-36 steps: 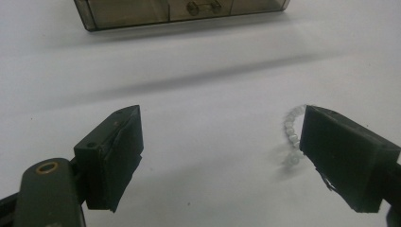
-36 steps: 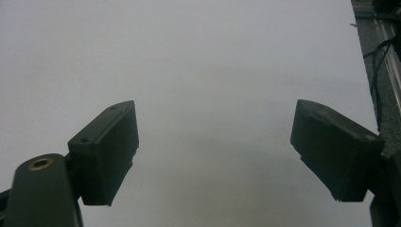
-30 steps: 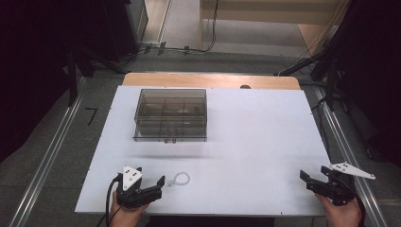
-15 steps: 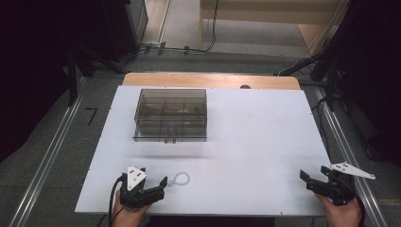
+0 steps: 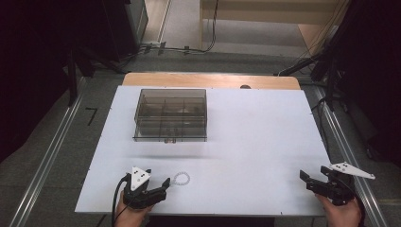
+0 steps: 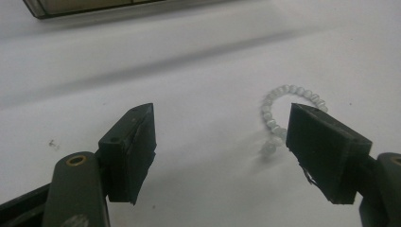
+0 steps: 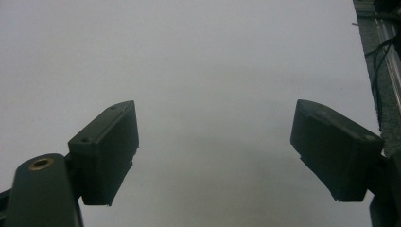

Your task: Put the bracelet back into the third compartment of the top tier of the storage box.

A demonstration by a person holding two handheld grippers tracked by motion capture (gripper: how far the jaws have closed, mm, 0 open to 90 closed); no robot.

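One bead bracelet beside left tool's jaw (closing)

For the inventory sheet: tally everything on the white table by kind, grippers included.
Black two-jaw grippers: 2, left gripper and right gripper
Smoky clear plastic compartment box: 1
Pale translucent bead bracelet, lying beside the left gripper's jaw: 1
Total: 4, all on or over the white table.

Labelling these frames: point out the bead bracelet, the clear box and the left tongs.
bead bracelet [image 6: 276, 101], left gripper view, on its beaded loop.
clear box [image 5: 170, 114], high view, on its lid.
left tongs [image 5: 163, 185], high view, midway between the tips.
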